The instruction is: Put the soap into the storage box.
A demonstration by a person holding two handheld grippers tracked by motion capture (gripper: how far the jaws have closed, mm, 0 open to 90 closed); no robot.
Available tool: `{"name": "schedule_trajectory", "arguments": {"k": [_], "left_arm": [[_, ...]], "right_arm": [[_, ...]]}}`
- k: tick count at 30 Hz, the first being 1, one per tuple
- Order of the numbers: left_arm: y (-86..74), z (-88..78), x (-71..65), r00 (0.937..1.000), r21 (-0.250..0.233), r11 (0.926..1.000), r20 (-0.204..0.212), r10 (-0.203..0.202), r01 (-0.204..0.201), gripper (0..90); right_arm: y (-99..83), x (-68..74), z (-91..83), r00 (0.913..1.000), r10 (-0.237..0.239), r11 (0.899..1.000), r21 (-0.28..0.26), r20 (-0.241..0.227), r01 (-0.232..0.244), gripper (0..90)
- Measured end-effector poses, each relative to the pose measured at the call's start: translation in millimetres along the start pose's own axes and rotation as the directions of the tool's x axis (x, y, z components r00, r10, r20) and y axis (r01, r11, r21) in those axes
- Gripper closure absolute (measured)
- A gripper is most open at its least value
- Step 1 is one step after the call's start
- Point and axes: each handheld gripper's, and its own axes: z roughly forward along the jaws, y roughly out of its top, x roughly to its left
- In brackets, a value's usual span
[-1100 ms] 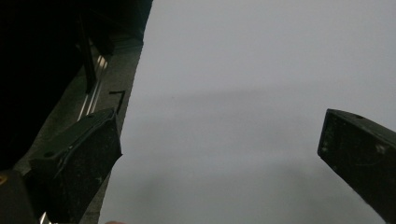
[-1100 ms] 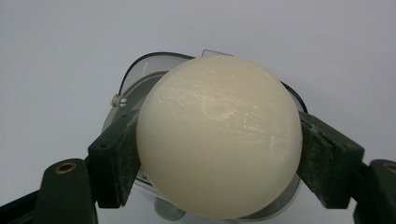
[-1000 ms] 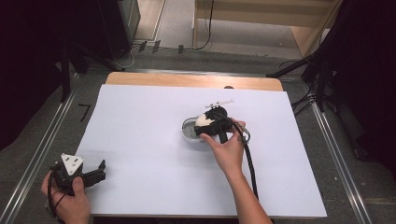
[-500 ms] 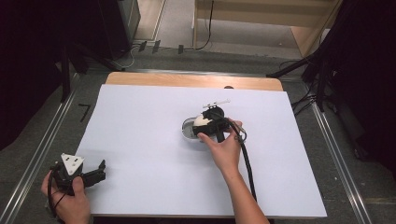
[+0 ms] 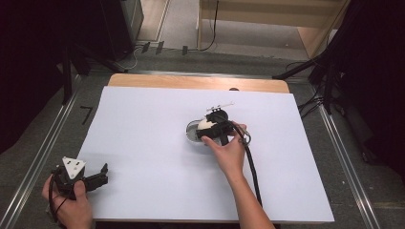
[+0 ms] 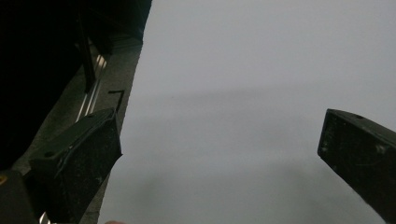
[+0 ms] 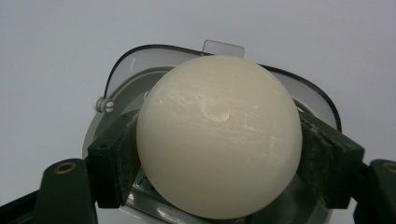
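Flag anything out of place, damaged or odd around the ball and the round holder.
Nothing is spilled or askew. The cream ball, clamped in the right tongs over the round holder, has one small dent on its face, with faint scuffs.

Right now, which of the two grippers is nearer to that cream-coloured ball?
The right. The right gripper clamps the ball between its pads. The left gripper rests far off at the table's near left corner.

We see a white sheet (image 5: 143, 143) covering the wooden table (image 5: 191, 81), a small black key (image 5: 86, 114) lying on the grey floor beside it.
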Motion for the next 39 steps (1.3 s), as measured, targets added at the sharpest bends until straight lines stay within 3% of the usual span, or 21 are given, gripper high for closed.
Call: {"name": "schedule_trajectory", "arguments": {"k": [13,39], "left_arm": [[0.0,-0.2,0.3,1.0,-0.001,1.0,0.002,-0.003,0.003,0.1],[0.0,-0.2,0.3,1.0,0.0,1.0,0.003,-0.002,0.002,0.1]], "right_arm": [[-1.5,-1.5,3.3,1.0,-0.001,1.0,0.024,0.001,0.001,23.5],[-6.6,-9.9,-11.2,0.999,0.029,0.999,-0.032,-0.035,-0.03,24.2]]}}
